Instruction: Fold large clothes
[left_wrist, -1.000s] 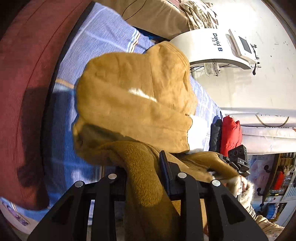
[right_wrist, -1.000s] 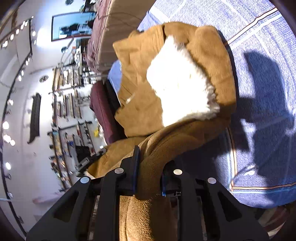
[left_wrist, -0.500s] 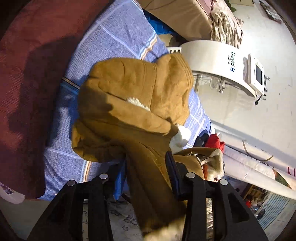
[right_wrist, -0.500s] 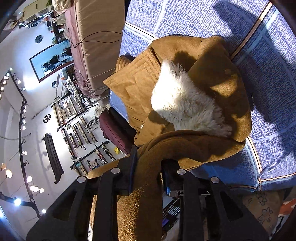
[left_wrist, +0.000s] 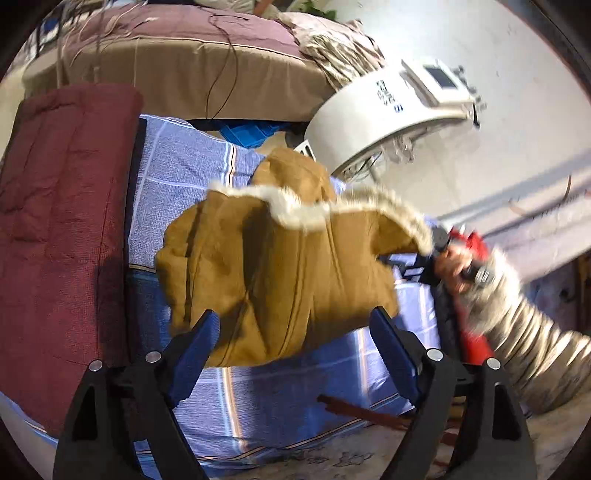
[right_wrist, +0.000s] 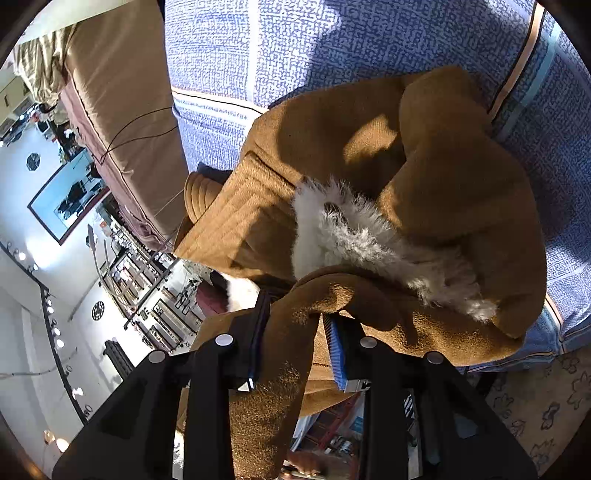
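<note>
Coat: one big brown coat (left_wrist: 280, 273) with white fur trim lies bunched in the middle of the left wrist view, on the blue checked sheet (left_wrist: 177, 173).
Left gripper (left_wrist: 295, 343): its jaws are opening and stand wide apart. Nothing is pinched; the coat's bottom edge shows just past the tips.
Right gripper (right_wrist: 295, 343): its jaws are opening, with a thick fold of the coat (right_wrist: 424, 206) running between them. The left pad seems to touch the cloth; the right pad shows a small gap.
Person: a hand (left_wrist: 454, 262) and a fluffy pale sleeve (left_wrist: 528, 332) at the right edge of the left wrist view hold the other tool, by the coat's fur edge.
Things around: one dark red blanket (left_wrist: 59, 221) on the left, one tan mattress (left_wrist: 192, 70) with a black wire across the top, one white machine (left_wrist: 384, 114) with a small screen at the upper right.
In the way: the coat hides much of the sheet.
Room: white walls, a row of lights and shelves on the left of the right wrist view.
</note>
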